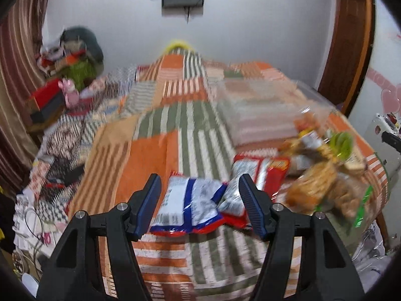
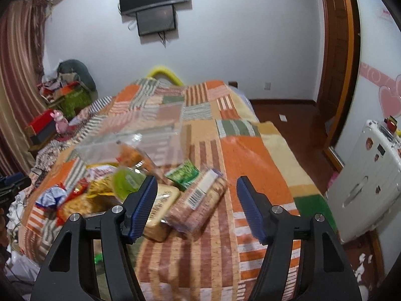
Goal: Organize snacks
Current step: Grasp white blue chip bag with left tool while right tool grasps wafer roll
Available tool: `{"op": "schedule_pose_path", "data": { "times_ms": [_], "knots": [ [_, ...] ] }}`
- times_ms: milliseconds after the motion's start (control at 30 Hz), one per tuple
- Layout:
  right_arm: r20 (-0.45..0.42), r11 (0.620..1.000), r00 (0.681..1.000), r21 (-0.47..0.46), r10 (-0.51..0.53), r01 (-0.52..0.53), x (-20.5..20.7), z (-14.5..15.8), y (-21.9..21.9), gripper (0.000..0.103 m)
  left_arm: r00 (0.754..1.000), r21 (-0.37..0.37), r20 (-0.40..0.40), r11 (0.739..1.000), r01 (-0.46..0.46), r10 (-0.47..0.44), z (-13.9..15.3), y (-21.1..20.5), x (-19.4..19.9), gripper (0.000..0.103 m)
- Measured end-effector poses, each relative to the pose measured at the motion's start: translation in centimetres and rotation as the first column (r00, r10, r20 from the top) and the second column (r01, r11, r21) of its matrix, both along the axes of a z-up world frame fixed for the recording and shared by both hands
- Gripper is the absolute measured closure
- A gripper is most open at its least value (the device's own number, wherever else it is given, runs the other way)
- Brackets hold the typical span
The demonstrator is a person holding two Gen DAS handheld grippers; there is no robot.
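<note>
A pile of snack packs lies on a patchwork bedspread [image 1: 150, 155]. In the left wrist view my left gripper [image 1: 200, 200] is open, its fingers on either side of a white-and-blue packet [image 1: 185, 205]. A red-and-silver packet [image 1: 253, 175] and clear bags of biscuits [image 1: 320, 183] lie to its right. In the right wrist view my right gripper [image 2: 196, 200] is open just above a long pink wafer pack [image 2: 198, 203]. A tan biscuit pack [image 2: 160, 208], a green packet [image 2: 183, 173] and a green-lidded tub [image 2: 125, 179] lie left of it.
A clear plastic bin [image 2: 130, 143] sits on the bed behind the pile; it also shows in the left wrist view [image 1: 260, 110]. A white suitcase [image 2: 366, 188] stands right of the bed. Cluttered boxes [image 2: 42, 125] are at the far left, and a wooden door [image 2: 335, 57] at the right.
</note>
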State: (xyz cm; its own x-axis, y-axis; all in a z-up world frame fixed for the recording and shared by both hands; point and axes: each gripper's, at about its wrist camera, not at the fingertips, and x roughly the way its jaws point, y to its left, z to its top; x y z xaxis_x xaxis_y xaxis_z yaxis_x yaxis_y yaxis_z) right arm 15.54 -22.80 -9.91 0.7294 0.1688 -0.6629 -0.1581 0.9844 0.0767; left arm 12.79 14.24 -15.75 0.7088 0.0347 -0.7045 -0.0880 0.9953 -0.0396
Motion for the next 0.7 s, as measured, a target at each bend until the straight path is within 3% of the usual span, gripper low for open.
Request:
{"op": "schedule_pose_path", "data": {
  "times_ms": [133, 333, 433, 700],
  "knots": [
    [-0.057, 1.0, 0.998, 0.002, 0.002, -0.002, 1.2, -1.2, -0.2, 0.041, 0.996, -0.063, -0.084, 0.998, -0.014, 0.009, -2.7, 1.6, 1.5, 0.037],
    [-0.146, 0.999, 0.989, 0.038, -0.001, 0.007, 3.4, -3.0, -0.5, 0.041, 0.987, -0.056, -0.16, 0.998, -0.025, 0.016, -5.6, 1.6, 2.9, 0.036],
    [-0.179, 0.999, 0.984, 0.041, -0.01, 0.018, 4.1, -3.9, -0.8, 0.041, 0.985, -0.064, -0.172, 0.998, -0.017, 0.006, -6.3, 1.6, 3.5, 0.031],
    [-0.266, 0.998, 0.963, 0.043, -0.032, 0.045, 5.1, -6.1, -1.2, 0.04, 0.984, -0.028, -0.181, 1.0, -0.006, 0.001, -7.9, 1.1, 5.0, 0.03]
  ]
}}
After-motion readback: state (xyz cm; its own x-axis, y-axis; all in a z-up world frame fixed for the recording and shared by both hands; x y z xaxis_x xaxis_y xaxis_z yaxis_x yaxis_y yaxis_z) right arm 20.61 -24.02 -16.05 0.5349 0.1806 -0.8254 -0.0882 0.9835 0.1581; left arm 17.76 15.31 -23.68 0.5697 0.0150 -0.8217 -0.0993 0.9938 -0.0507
